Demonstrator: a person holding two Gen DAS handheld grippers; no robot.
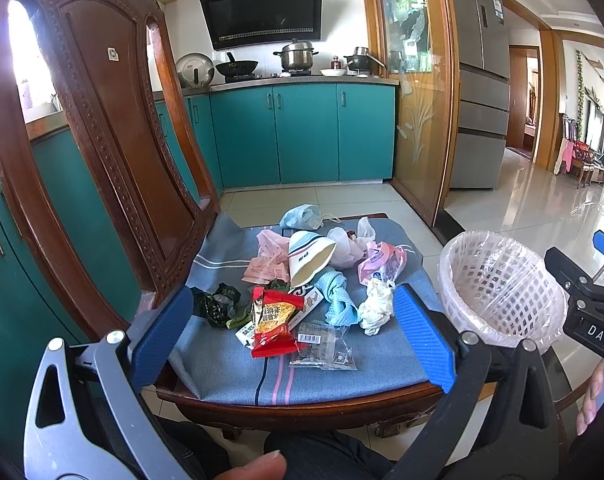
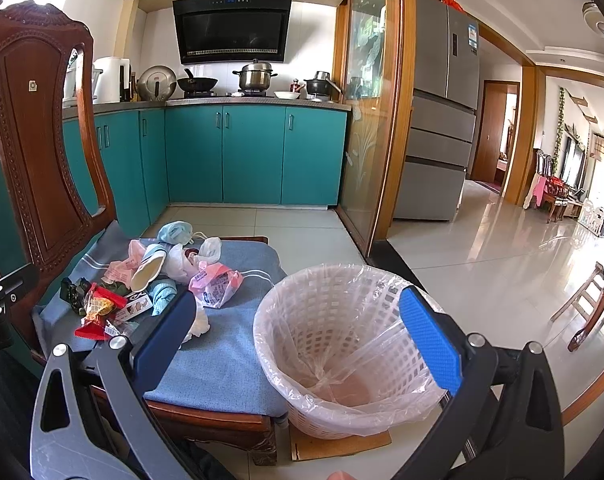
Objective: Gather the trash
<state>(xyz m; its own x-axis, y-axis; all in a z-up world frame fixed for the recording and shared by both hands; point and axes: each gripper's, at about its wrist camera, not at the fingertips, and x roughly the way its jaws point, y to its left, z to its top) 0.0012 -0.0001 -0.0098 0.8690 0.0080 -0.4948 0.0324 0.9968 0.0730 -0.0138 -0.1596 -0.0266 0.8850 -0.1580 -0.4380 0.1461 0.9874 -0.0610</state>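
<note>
Trash pile sits on the blue cushion point(image 1: 230, 352) of a carved wooden chair point(image 1: 114, 128), mostly mid-seat to back. White lattice basket point(image 2: 333, 412) w/ clear liner stands on the floor just beside the chair's right edge, on a cardboard scrap; looks empty.

Left gripper point(image 1: 290, 332): jaws spread wide, nothing between them, hovering over the seat's front half, framing the pile. Right gripper point(image 2: 298, 344): also wide apart, empty, over the basket mouth.

Handling, item by item (judgement):
- Red/yellow snack wrapper point(image 1: 276, 324): nearest the left gripper, on top of other flat packs. Light, crinkly, slick film. Best taken at a puckered end seam, not the flat face; pads may slide.
- Clear packet w/ barcode point(image 1: 321, 348): flat on cloth, thin, hard to get under. Prob. needs a pinch at a lifted corner.
- White crumpled tissue point(image 1: 375, 306): soft, bulky, v. light; easy squeeze across the middle.
- Light-blue wad point(image 1: 339, 300): soft, compressible, similar.
- Paper cup point(image 1: 307, 258): lying on its side, mouth toward camera. Stiff-ish but crushable; grip the rim wall.
- Pink plastic bag point(image 1: 379, 262), other thin bags at back: floppy, may trail or snag neighbours.
- Dark green wrapper point(image 1: 216, 304): crumpled, near left finger.

Nothing heavy or fragile seen. Risk: light film clinging to pads at release.
</note>
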